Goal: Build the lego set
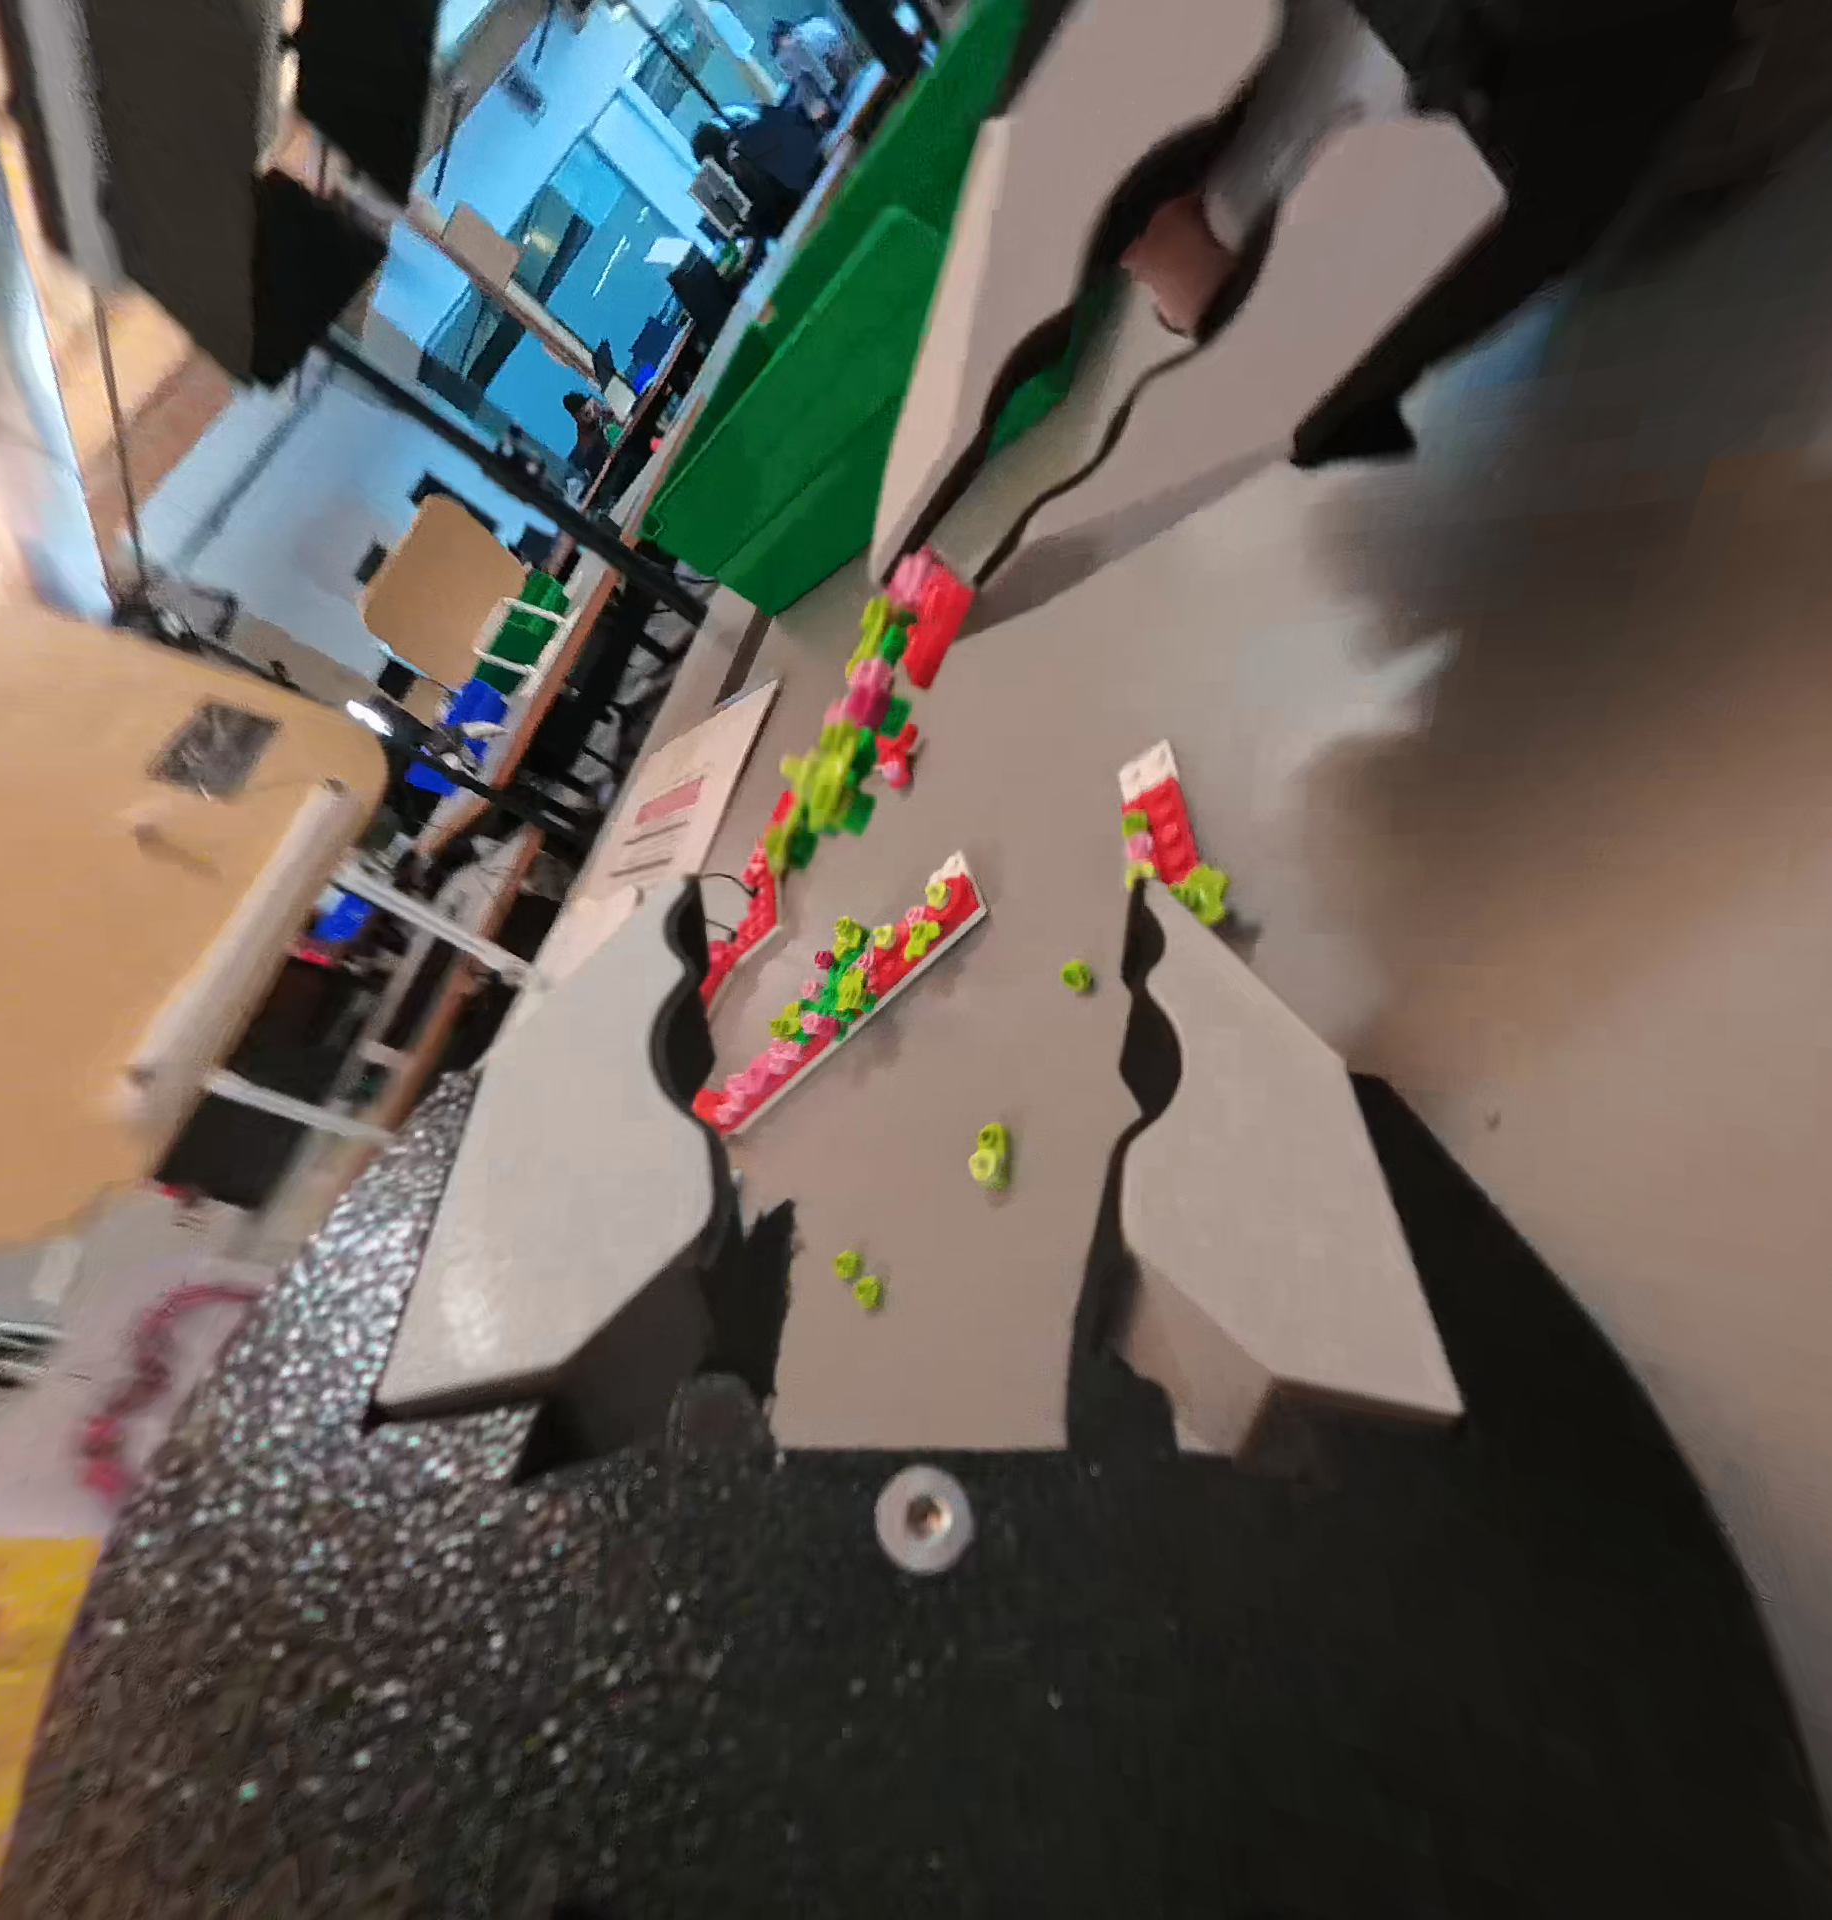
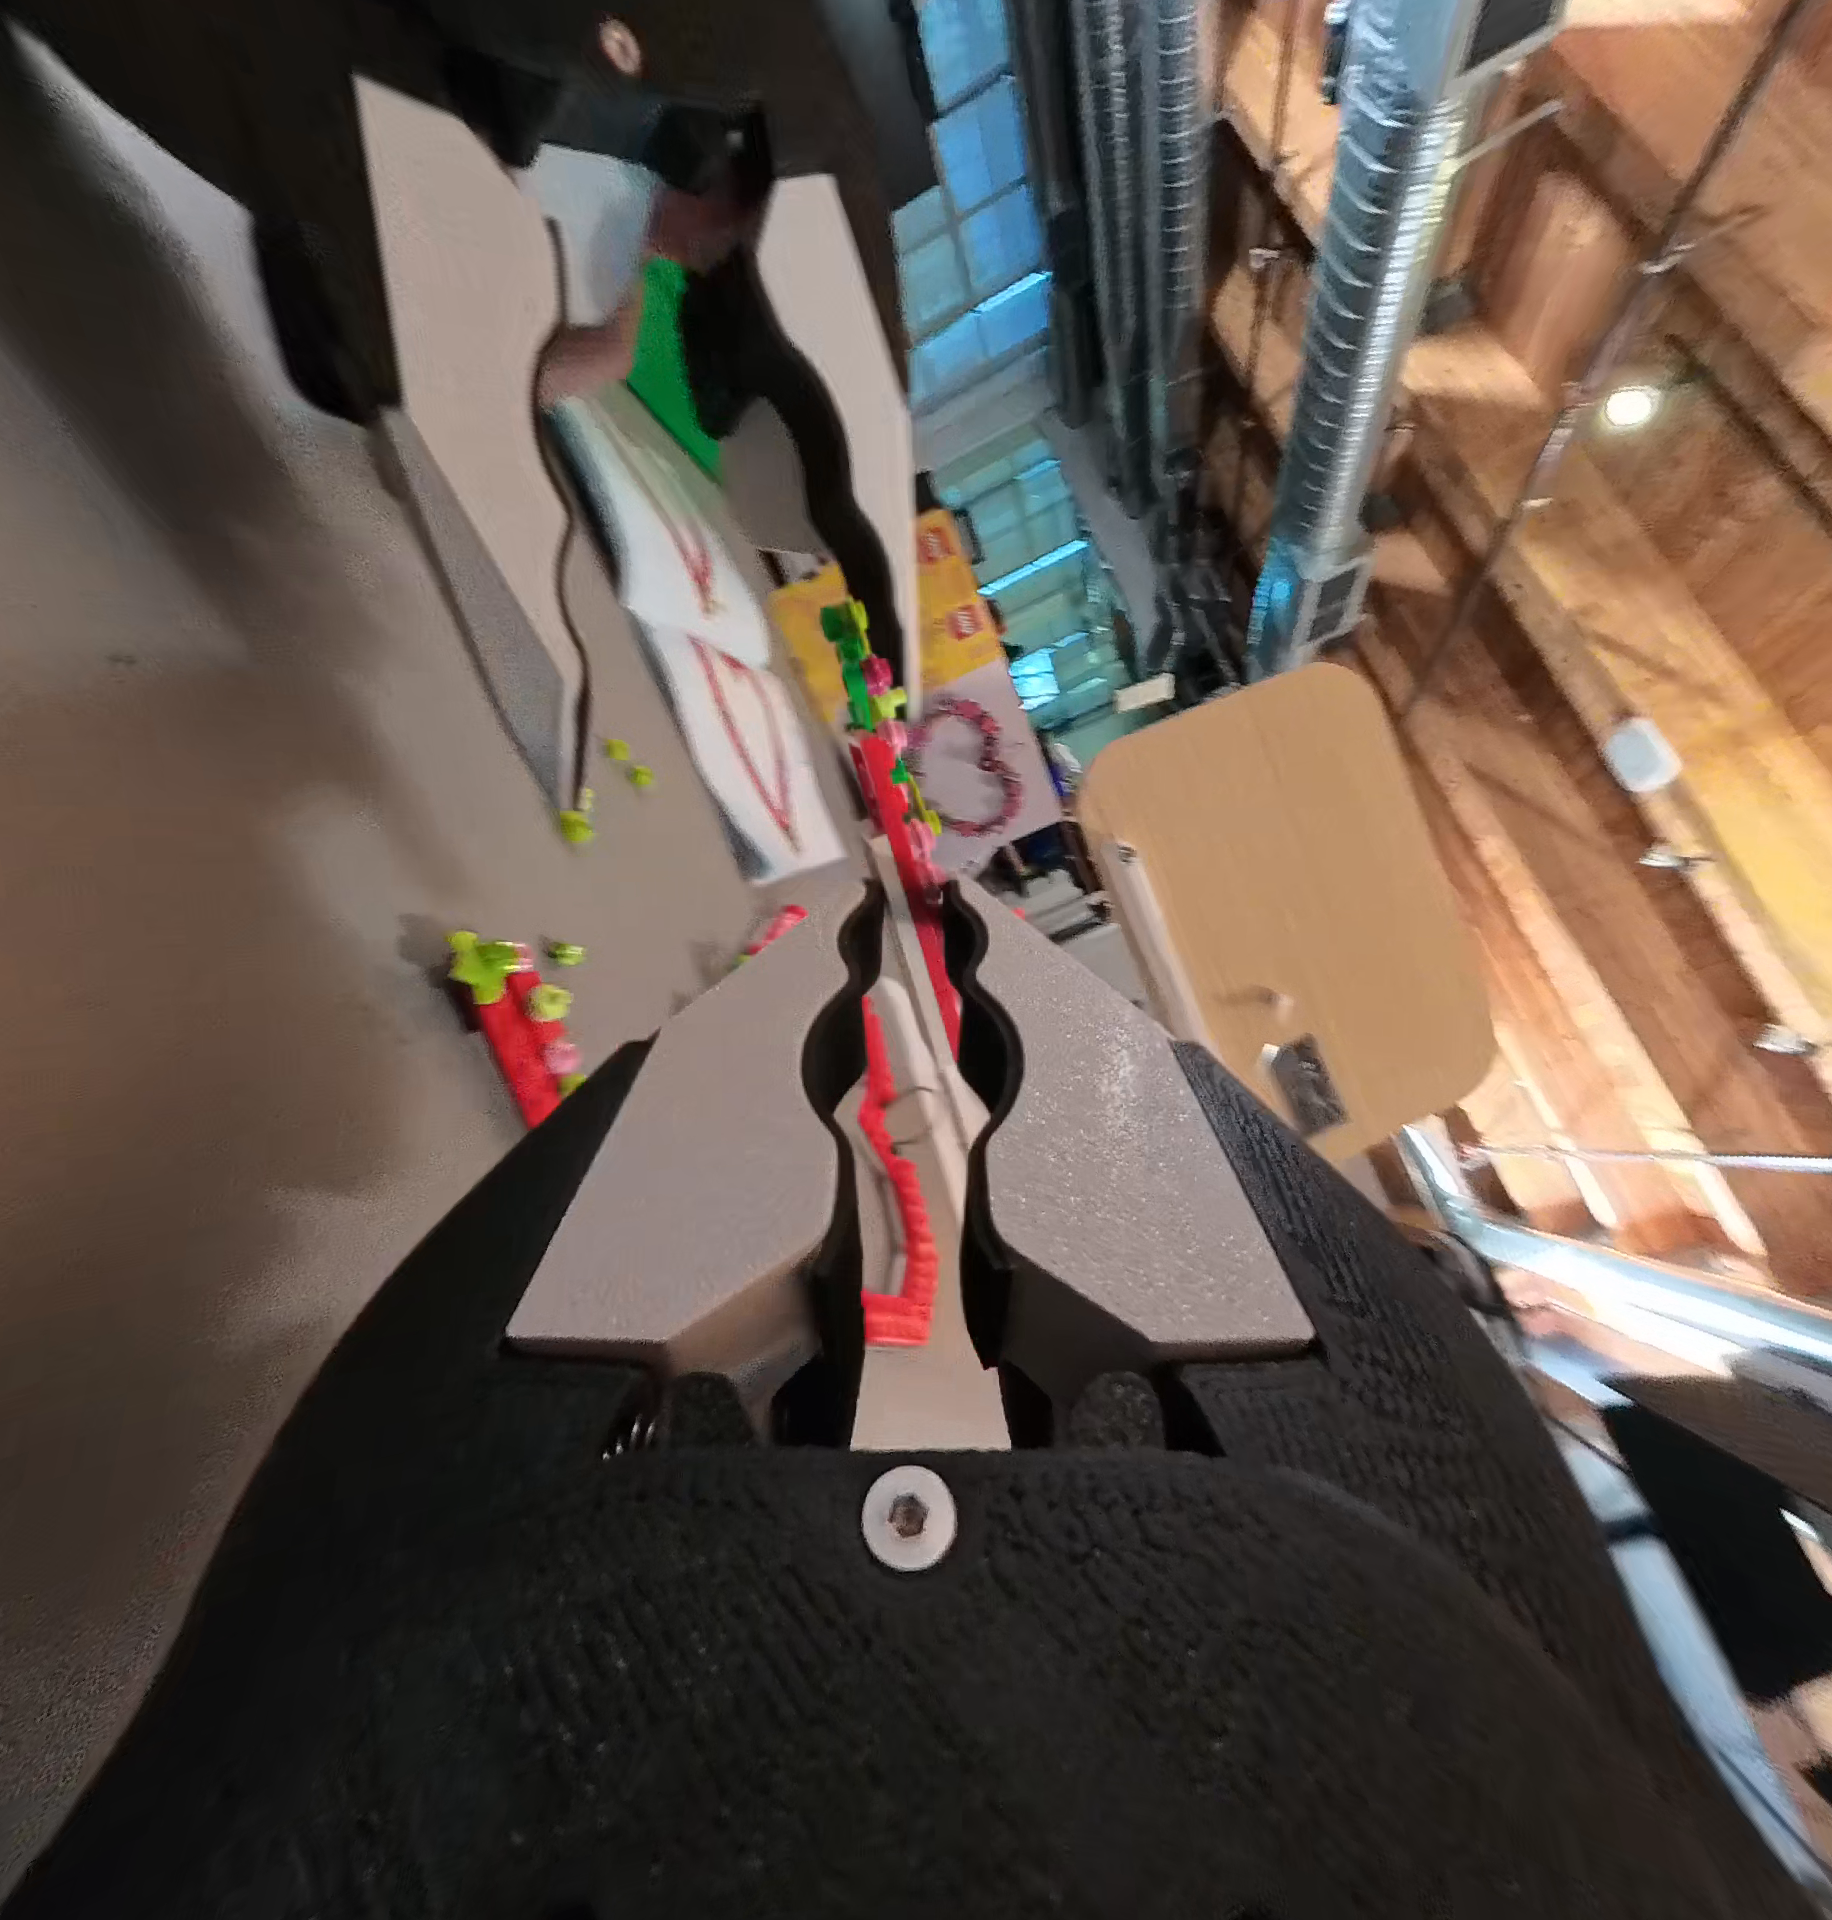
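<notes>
My right gripper (image 2: 912,899) is shut on a long red lego strip (image 2: 896,1247) with a pale underside. The strip's far end carries pink and green flower pieces (image 2: 876,707). In the left wrist view the right gripper (image 1: 938,571) holds this strip (image 1: 933,623) tilted down to the grey table (image 1: 922,1351). My left gripper (image 1: 912,904) is open and empty, low over the table. A second red strip with flowers (image 1: 850,997) lies between its fingers. A short red strip with lime flowers (image 1: 1161,831) lies by its right fingertip and also shows in the right wrist view (image 2: 517,1029).
Loose lime pieces (image 1: 990,1153) (image 2: 579,821) lie on the table. An open instruction booklet (image 2: 714,665) and a yellow box (image 2: 953,613) lie beyond. Green bins (image 1: 818,436) stand at the far end. A wooden chair (image 1: 112,883) stands past the table edge.
</notes>
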### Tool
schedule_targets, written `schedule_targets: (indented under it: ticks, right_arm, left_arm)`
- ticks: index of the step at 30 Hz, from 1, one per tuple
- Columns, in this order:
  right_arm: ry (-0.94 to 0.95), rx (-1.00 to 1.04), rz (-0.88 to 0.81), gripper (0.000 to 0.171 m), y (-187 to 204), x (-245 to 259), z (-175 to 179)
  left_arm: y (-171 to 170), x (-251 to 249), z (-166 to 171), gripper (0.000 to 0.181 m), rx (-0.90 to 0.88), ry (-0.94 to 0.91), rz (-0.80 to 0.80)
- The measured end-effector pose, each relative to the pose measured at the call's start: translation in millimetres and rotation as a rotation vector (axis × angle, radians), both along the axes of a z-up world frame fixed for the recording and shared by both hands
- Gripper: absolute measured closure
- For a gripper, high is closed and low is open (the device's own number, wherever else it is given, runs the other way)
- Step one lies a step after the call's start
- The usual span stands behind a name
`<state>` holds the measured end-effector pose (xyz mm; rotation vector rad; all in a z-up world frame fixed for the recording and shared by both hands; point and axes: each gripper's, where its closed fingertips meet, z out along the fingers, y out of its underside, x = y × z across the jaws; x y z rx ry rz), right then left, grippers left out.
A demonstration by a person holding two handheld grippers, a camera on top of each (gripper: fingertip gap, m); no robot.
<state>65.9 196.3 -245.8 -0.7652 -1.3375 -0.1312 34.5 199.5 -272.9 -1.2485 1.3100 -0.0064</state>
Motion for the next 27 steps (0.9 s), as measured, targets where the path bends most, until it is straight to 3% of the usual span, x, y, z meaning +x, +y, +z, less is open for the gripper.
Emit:
schedule_targets:
  ticks: [2, 6, 11, 16, 20, 27]
  right_arm:
    - [0.041, 0.064, -0.066, 0.161, 9, 6, 15]
    - [0.126, 0.141, -0.172, 0.162, 25, 9, 50]
    - [0.18, 0.308, -0.221, 0.162, 31, 3, 113]
    - [0.229, 0.454, -0.2, 0.162, 32, -7, 194]
    - [0.32, 0.49, -0.223, 0.161, 29, -3, 240]
    - [0.425, 0.583, -0.236, 0.161, 8, 7, 268]
  left_arm:
    - [3, 2, 13, 0.093, -0.146, -0.197, 0.014]
    - [12, 10, 46, 0.102, -0.378, -0.599, -0.003]
    - [14, 16, 112, 0.121, -0.379, -0.889, -0.135]
    - [7, 19, 204, 0.126, -0.202, -1.001, -0.294]
    - [5, 20, 256, 0.126, -0.108, -1.059, -0.388]
    - [-7, 32, 279, 0.144, 0.045, -1.032, -0.453]
